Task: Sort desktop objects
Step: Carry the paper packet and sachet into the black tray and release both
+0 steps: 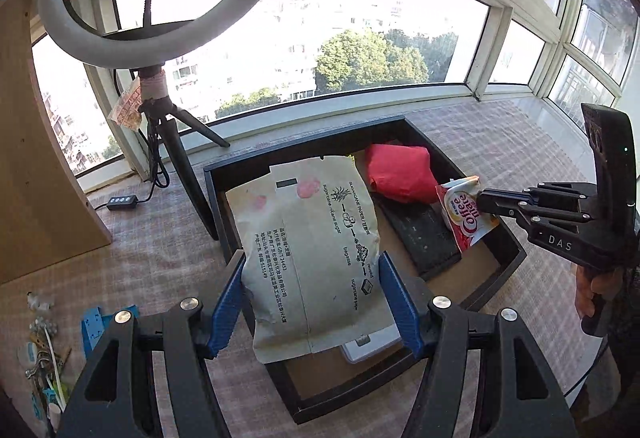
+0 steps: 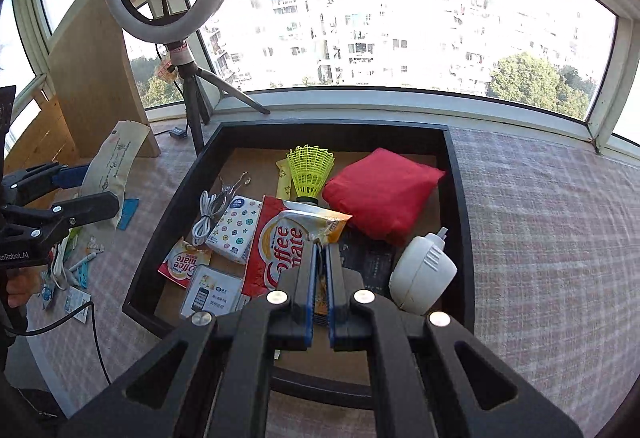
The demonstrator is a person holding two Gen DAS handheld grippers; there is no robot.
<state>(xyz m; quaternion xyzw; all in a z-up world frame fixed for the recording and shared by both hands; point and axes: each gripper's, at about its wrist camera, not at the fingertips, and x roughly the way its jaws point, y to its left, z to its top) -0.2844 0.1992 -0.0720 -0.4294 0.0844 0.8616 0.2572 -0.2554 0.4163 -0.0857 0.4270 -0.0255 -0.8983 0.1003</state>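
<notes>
Left gripper (image 1: 312, 302) clamps one crinkled paper pouch (image 1: 316, 258), printed and pillow-shaped, between its blue pads. Right gripper (image 2: 320, 290) pinches shut on one glossy red creamer packet (image 2: 284, 242). Below both, one black rectangular tray (image 2: 460, 198): a second creamer packet (image 2: 185, 265), one soft red cloth bundle (image 2: 380, 194), one netted yellow shuttlecock (image 2: 310, 170), one white plastic bottle (image 2: 422, 272).

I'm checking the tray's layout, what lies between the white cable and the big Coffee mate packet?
A tissue pack with coloured dots lies between the cable and the packet, seen in the right wrist view.
</notes>
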